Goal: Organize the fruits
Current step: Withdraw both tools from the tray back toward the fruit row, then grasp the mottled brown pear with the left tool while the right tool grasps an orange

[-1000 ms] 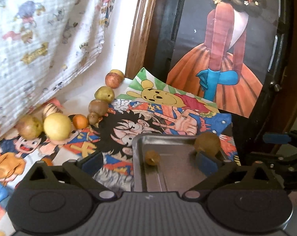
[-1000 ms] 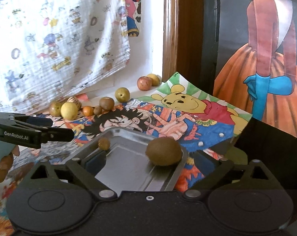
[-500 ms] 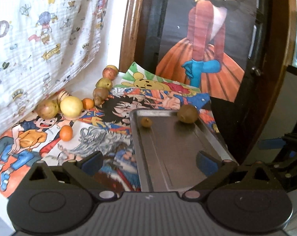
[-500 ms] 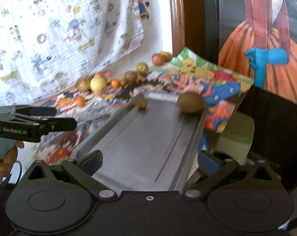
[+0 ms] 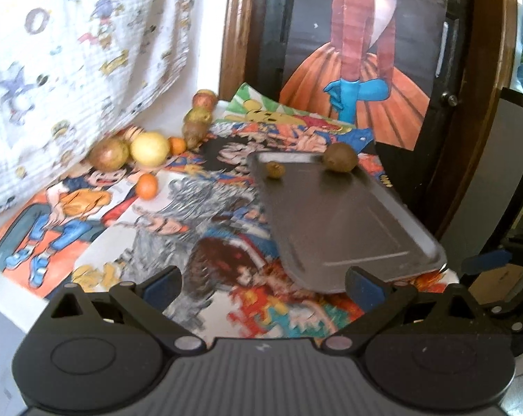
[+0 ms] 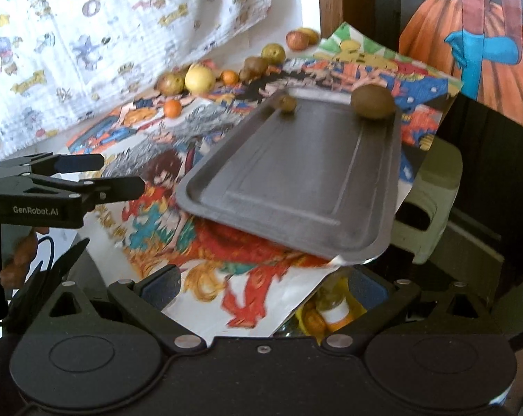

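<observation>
Two fruits in, a row waiting: I am sorting fruit onto a tray.

A kiwi and a small brown fruit are sitting at the tray's far end; the rest of the fruit is lying along the cloth at the table's back. Both my left jaws and right jaws are hanging released, holding nothing.

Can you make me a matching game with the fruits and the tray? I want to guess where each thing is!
Things:
1. kiwi
2. small orange
3. big yellow fruit
4. metal tray

Places:
A. alone on the comic poster, apart from the other fruit
B. on the tray's far right corner
C. lying on the comic poster, holding two fruits
D. in the fruit row by the cartoon cloth

Pairs: 1-B, 2-A, 3-D, 4-C
</observation>
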The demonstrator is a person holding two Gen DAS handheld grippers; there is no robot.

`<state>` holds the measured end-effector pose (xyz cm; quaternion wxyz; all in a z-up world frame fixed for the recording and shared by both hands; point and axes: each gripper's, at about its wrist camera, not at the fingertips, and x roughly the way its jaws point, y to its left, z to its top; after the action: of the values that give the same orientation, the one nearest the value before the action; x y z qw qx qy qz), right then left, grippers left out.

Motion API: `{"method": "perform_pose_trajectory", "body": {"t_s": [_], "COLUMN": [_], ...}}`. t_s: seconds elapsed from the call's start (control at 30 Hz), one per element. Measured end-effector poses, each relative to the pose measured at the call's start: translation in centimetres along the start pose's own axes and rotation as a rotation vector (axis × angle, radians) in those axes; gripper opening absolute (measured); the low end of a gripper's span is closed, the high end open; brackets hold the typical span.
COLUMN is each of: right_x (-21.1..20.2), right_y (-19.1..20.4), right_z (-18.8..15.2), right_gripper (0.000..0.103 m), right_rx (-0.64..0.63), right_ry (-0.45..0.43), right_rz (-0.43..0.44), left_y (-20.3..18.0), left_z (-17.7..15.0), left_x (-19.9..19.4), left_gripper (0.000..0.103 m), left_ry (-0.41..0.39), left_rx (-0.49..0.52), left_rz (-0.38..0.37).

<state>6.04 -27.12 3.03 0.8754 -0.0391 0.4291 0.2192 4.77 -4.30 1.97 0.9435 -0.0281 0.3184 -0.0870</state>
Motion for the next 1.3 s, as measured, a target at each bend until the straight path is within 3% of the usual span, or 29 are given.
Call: {"method": "perform_pose_trajectory", "body": {"t_s": [0.2, 0.37, 0.57, 0.77, 0.93, 1.07, 1.23, 1.3], "right_x": [0.6, 0.5, 0.1, 1.1, 3.6, 8.0, 15.4, 17.5], "right_y": [1.8, 3.5, 6.2, 7.4, 6.6, 5.5, 3.3, 3.0], "right_z": [0.3, 2.5, 7.3, 14.3, 21.6, 26.0, 28.8, 29.3], "right_gripper": [0.102, 0.102, 0.102, 0.102, 0.102, 0.102, 0.102, 0.101], "right_rx": [-0.001, -0.045, -0.132, -0.174, -0.074, 0.052, 0.275, 0.283], "right_ry": [0.053, 0.058, 0.033, -0.024, -0.034, 0.017, 0.118, 0.117], "right_rz": [0.005, 0.003, 0.056, 0.083, 0.141, 0.196, 0.274, 0.291], "left_y": [2.6, 5.5, 9.6, 12.8, 14.2, 14.3, 13.4, 13.2], "left_z": [-1.1, -1.3, -0.5, 1.4, 3.7, 5.8, 7.6, 7.9], "left_x": [-0.5, -0.9, -1.7, -2.2, -1.7, 0.1, 3.4, 4.7], "left_gripper": [0.102, 0.102, 0.102, 0.102, 0.102, 0.102, 0.103, 0.103], "left_ry": [0.032, 0.041, 0.017, -0.050, -0.136, -0.184, -0.193, -0.181], "left_rx": [-0.039, -0.090, -0.147, -0.147, -0.043, 0.115, 0.354, 0.429], "left_rz": [0.032, 0.083, 0.157, 0.228, 0.271, 0.296, 0.331, 0.345]}}
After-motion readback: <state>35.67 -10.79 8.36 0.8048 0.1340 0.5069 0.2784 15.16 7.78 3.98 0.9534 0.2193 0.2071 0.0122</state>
